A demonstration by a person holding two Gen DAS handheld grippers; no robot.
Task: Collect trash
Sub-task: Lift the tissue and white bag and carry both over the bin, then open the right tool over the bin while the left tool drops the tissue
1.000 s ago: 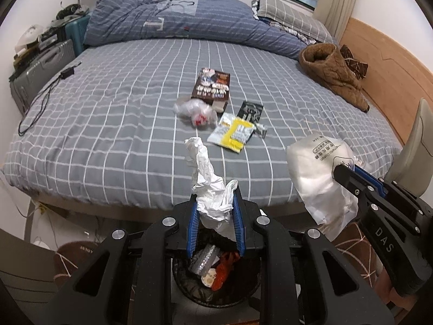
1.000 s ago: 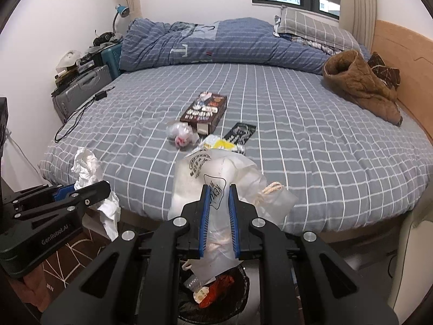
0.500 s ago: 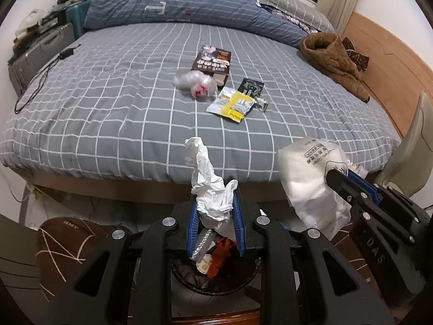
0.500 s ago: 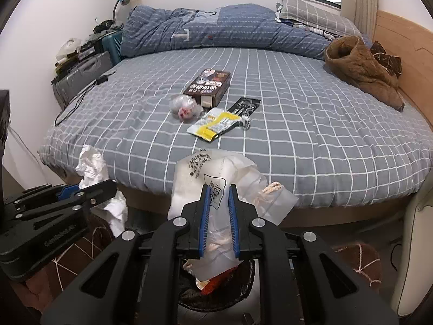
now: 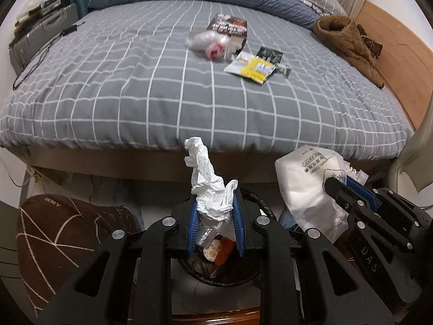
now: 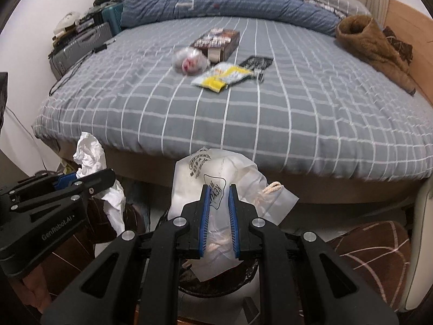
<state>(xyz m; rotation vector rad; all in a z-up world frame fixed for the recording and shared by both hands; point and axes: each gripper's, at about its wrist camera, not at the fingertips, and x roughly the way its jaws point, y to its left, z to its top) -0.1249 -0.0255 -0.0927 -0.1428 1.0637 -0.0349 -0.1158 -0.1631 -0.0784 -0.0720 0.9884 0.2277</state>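
The left gripper point(image 6: 89, 181) has "GenRobot.AI" in pale letters on its black side. The right gripper point(image 5: 341, 187) has "DAS" on its black side. The white plastic bag point(image 6: 216, 178) shows "KEY" between the blue pads, with more print above it, too small to read. The box point(image 5: 228, 27) on the bed is too blurry to read.

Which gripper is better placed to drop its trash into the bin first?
Left, marginally. The left gripper holds its crumpled tissue over the open bin. The right gripper also hangs its plastic bag over the bin.
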